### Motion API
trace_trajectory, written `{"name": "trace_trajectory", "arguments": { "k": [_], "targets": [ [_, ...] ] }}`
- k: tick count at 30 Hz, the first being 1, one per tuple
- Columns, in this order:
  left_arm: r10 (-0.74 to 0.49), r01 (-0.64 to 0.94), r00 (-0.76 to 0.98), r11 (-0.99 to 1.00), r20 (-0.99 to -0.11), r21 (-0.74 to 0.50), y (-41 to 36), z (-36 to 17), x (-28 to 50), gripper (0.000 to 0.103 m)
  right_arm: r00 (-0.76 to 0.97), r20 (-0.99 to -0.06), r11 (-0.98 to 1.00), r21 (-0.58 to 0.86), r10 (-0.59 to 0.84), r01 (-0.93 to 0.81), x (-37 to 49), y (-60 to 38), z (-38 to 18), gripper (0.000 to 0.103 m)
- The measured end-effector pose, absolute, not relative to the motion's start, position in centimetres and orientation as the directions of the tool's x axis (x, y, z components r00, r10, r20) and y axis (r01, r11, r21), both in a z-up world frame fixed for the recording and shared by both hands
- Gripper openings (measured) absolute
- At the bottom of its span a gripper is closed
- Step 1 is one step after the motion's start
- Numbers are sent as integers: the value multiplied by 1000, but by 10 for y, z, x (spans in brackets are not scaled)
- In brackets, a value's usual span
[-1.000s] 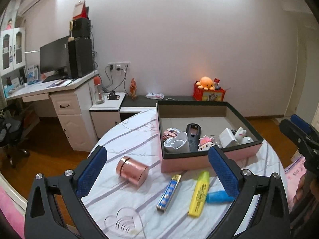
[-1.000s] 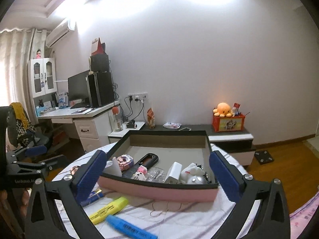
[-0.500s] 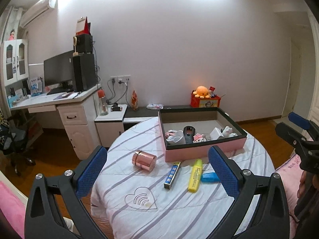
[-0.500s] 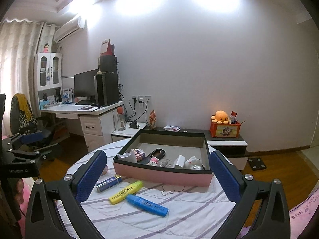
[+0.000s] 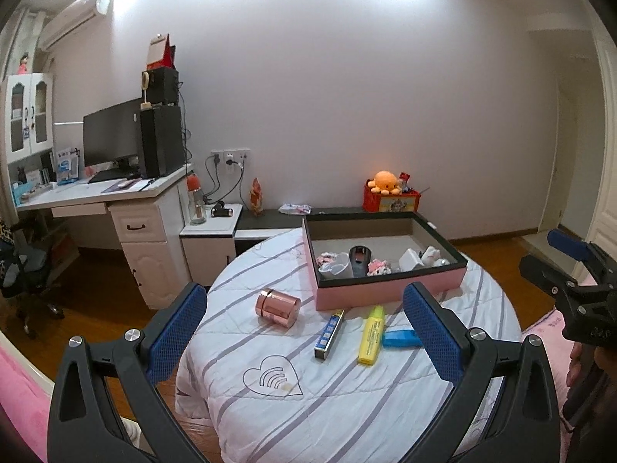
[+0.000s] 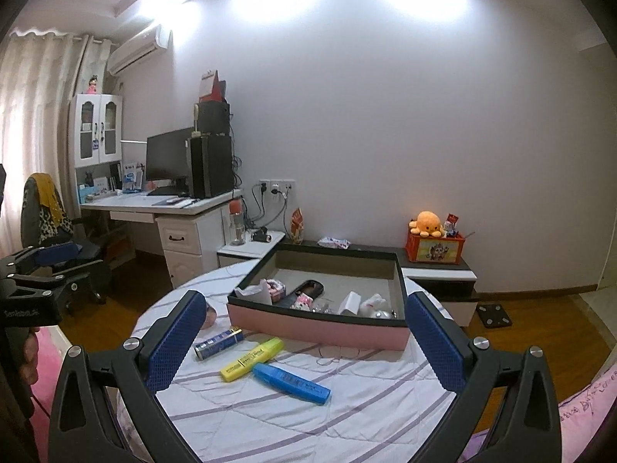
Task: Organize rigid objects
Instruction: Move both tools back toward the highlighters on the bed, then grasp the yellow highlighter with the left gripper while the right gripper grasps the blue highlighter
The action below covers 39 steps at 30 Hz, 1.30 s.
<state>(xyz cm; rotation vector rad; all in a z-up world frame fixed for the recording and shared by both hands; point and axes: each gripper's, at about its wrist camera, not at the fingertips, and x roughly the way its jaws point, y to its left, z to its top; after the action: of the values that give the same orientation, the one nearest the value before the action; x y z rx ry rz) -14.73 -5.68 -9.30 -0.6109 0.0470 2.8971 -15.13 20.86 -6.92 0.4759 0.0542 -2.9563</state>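
A pink box with a dark rim [image 5: 389, 293] [image 6: 320, 330] stands on the round striped table [image 5: 347, 397] and holds several small items. In front of it lie a rose-gold tin [image 5: 277, 307], a small blue box [image 5: 329, 334] [image 6: 218, 343], a yellow highlighter [image 5: 371, 330] [image 6: 251, 359] and a blue highlighter [image 5: 399, 338] [image 6: 291, 378]. My left gripper [image 5: 304, 332] is open and empty, held back from the table. My right gripper [image 6: 302, 341] is open and empty, also held back.
A white desk [image 5: 112, 200] with a monitor and a computer tower stands at the left. A low cabinet [image 6: 435, 274] with an orange plush octopus runs along the back wall. An office chair [image 6: 50, 231] is at far left. The floor is wood.
Both grippers have pulled back and up from the table, so the table and box look smaller and farther. The objects have not moved.
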Motion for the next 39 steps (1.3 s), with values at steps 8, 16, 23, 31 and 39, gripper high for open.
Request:
{"name": "trace_trajectory", "arguments": {
  "k": [8,16,23,31,39],
  "targets": [
    [154,-193,-866,-981,-475,35,-47,-115,-167,103,-857,-502,-988,-36,-114,153,-192,205,-113,103],
    [150,-226,-834,-971,-531,79,-36,-137,-184,103,-749,-650,-979,-32,-132,201,-230,199,-168,103],
    [138,-246,-796,-963,-589,107,-30,-159,-200,103,-689,-710,-965,-53,-145,257,-254,193,-196,103],
    [124,-244,-768,-964,-628,108,-33,-175,-211,103,-645,-746,-947,-66,-163,315,-274,187,-213,103],
    [125,-258,-748,-960,-652,112,-29,-183,-214,103,-604,-766,-943,9,-221,333,-275,199,-217,38]
  ]
}}
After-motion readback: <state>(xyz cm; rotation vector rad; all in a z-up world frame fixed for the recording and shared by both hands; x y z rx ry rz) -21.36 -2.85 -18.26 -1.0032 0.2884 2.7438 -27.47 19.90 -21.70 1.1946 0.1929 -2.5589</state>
